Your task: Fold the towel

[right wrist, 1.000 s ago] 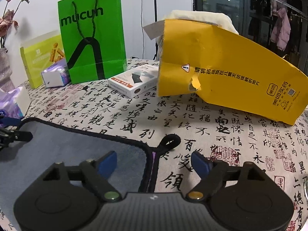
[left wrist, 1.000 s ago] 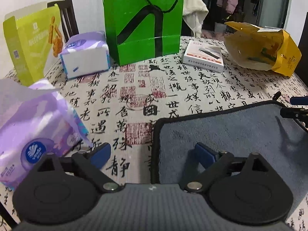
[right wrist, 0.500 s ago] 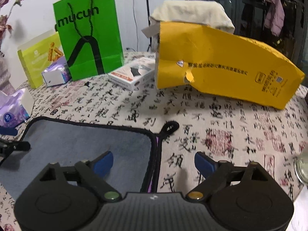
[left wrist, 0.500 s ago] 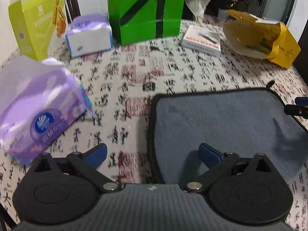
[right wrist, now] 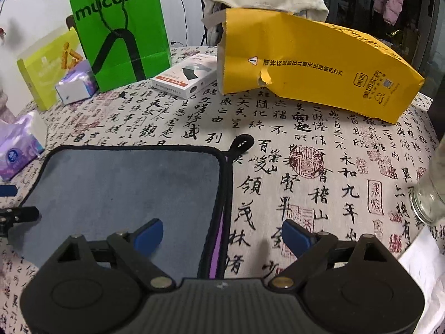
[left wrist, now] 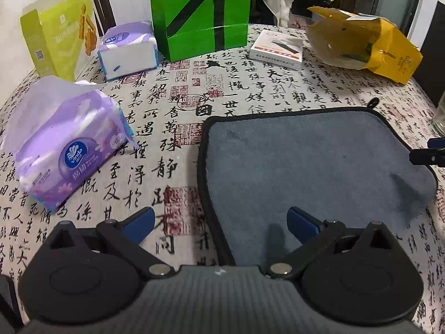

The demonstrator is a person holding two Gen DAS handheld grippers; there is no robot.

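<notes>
Calligraphy tablecloth (left wrist: 236, 89); only the right view shows the towel's (right wrist: 125, 189) purple underside.

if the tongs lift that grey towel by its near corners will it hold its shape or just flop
The grey towel will probably flop: it looks like soft plush and lies limp on the tablecloth. Its right corner already creases, so it likely drapes and folds easily. It seems light, and the fuzzy pile should resist slipping.
</notes>
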